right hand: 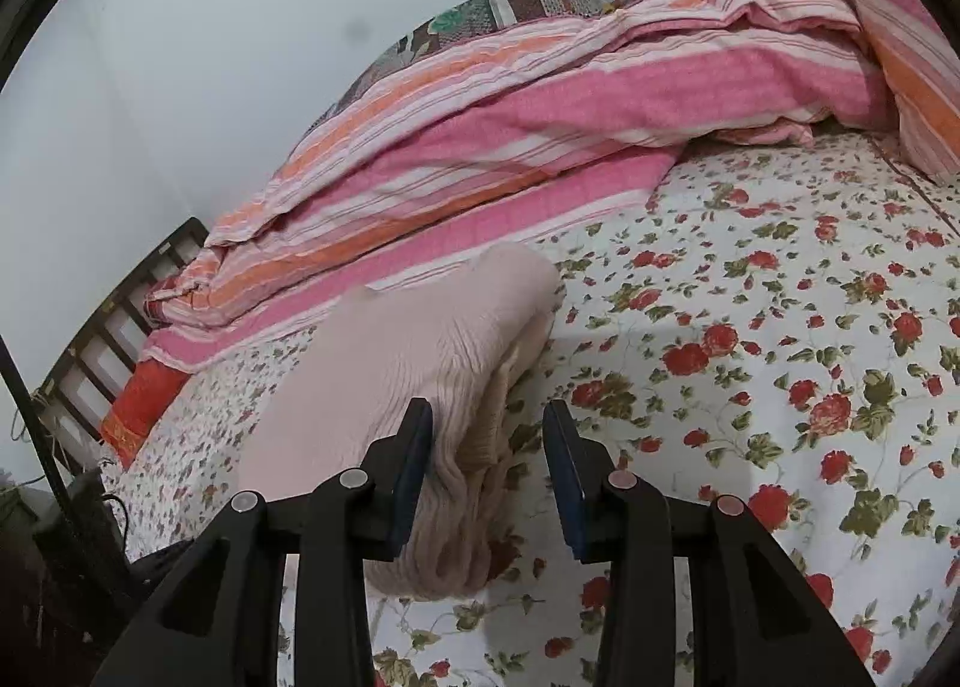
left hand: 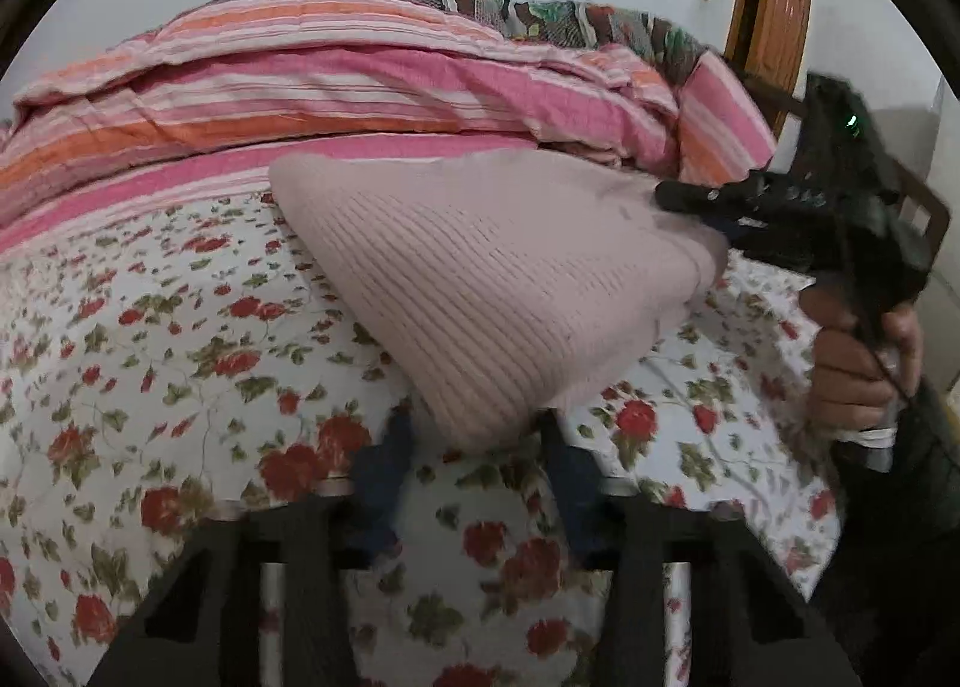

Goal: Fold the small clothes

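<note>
**Folded pink knit held between two grippers on the bed**

The left gripper (left hand: 474,471) has its blue-padded fingers (left hand: 384,483) on either side of the near corner of the pale pink ribbed knit garment (left hand: 498,279). The picture is blurred there, and the fingers stand visibly apart, so whether they pinch the cloth or only flank it I cannot tell. Ahead of this gripper the garment rises as a thick folded wedge off the white bed sheet printed with red roses (left hand: 150,339). To its right, the right gripper (left hand: 708,210), held in a person's hand (left hand: 852,363), reaches the garment's far right edge.

In the right wrist view the right gripper (right hand: 489,471) stands released: its left finger lies against the stacked folds of the garment (right hand: 420,375), while its right finger hangs clear over the sheet (right hand: 750,387).

The knit looks light, soft and thick, apt to sag and slump open. A hold is best taken on the stacked fold edges, all layers together.

Beyond both grippers the pink and orange striped quilt (left hand: 300,81) lies bunched, closing off the far side. Right of the right gripper the sheet is open room; left of it, a dark slatted bed frame (right hand: 114,321) marks the bed's edge.
</note>
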Tool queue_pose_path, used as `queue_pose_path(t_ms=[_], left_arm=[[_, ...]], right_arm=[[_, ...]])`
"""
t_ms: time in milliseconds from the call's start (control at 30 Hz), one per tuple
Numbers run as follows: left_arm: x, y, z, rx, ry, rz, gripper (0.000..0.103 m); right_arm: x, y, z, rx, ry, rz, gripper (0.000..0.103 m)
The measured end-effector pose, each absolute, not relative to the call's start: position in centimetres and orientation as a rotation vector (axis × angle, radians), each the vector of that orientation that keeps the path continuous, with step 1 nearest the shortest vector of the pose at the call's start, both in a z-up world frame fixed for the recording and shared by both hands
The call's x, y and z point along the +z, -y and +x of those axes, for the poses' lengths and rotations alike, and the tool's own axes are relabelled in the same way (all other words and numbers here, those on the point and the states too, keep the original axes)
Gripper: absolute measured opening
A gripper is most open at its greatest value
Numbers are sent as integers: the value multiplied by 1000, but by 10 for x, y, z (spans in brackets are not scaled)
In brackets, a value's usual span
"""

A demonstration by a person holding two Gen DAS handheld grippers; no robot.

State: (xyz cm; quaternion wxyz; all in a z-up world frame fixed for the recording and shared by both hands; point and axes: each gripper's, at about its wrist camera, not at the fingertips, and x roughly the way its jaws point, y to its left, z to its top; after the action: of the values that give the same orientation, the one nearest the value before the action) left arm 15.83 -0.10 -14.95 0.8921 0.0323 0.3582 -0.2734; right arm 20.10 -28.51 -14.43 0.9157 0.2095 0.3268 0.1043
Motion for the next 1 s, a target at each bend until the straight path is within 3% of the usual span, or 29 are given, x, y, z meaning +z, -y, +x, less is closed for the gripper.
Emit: queue_pose_path(t_ms=[67, 300, 433, 533, 567, 600, 667, 800, 1000], left_arm=[[-145, 0, 157, -569, -720, 70, 11], [-146, -35, 164, -526, -746, -1, 11], [-139, -48, 160, -567, -749, -57, 22], [-129, -58, 157, -576, -715, -90, 44], [-125, -64, 155, -574, -690, -111, 56], [-121, -68, 154, -570, -669, -134, 60], [-119, -71, 158, -563, -656, -169, 60], [-118, -64, 173, -501, -661, -198, 60], [-119, -40, 185, -463, -678, -171, 60]], right_arm=[[-146, 286, 201, 216, -678, 434, 38], [-145, 279, 197, 245, -675, 407, 38], [-142, 271, 203, 253, -674, 397, 38], [-141, 265, 210, 250, -667, 403, 38], [-141, 262, 213, 245, -664, 406, 38], [-141, 260, 216, 239, -665, 407, 38], [-145, 254, 222, 223, -680, 395, 38], [-154, 237, 225, 184, -716, 272, 17], [-163, 243, 222, 114, -720, 261, 14]])
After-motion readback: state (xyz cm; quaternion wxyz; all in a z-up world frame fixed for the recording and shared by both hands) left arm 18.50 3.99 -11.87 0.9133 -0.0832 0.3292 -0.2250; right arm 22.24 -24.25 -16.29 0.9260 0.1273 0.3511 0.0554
